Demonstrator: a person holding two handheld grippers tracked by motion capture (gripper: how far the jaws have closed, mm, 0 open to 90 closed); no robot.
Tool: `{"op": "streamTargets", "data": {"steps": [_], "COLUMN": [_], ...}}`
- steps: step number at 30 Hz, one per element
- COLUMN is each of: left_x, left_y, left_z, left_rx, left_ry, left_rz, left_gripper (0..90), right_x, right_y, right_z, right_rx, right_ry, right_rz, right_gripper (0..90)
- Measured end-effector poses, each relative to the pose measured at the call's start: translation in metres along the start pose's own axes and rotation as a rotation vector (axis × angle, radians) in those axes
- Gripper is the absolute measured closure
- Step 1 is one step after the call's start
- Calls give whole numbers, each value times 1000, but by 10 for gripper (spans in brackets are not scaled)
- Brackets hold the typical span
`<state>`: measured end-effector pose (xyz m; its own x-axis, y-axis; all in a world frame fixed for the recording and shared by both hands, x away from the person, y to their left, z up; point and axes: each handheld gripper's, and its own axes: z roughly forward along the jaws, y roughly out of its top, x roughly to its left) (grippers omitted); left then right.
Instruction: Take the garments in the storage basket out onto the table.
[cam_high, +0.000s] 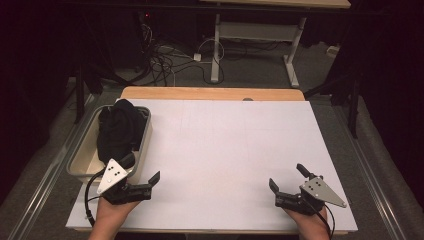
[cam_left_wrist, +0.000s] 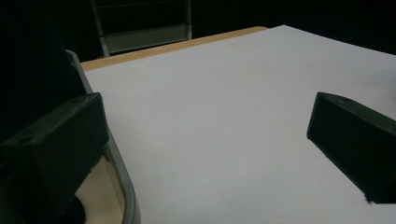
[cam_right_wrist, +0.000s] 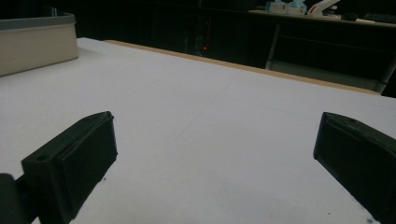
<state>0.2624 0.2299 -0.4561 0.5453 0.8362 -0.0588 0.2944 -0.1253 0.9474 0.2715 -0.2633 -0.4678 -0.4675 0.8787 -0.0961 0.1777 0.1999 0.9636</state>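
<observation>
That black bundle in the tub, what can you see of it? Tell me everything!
The black cloth looks soft and crumpled, like a garment bunched into a heap. It sits in the pale tub at the table's left side, piled above the rim and draped over the far edge. It is too dark to show folds, seams or what garment it is. Neither gripper touches it; the left gripper, jaws open, rests beside the tub's near end.

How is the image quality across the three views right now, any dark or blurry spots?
High view: white table sheet evenly lit, surroundings dim, black cloth in the bin shows no detail. Left gripper view: near jaws soft, left edge black. Right gripper view: jaws blurred, background dark.
</observation>
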Motion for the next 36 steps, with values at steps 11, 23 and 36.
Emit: {"op": "streamTargets", "data": {"steps": [11, 23, 36], "left_x": [1, 16, 50], "left_y": [4, 15, 15], "left_z": [2, -12, -37], "left_rx": [4, 23, 23], "left_ry": [-19, -6, 45], "left_rz": [-2, -30, -58], "left_gripper": [0, 0, 0], "right_x": [-6, -5, -5], "right_y": [-5, -5, -7], "right_z": [-7, -8, -7], "right_rx": [-12, -8, 1], "right_ry": [15, 18, 24], "right_rz": [33, 22, 18], "right_gripper": [0, 0, 0]}}
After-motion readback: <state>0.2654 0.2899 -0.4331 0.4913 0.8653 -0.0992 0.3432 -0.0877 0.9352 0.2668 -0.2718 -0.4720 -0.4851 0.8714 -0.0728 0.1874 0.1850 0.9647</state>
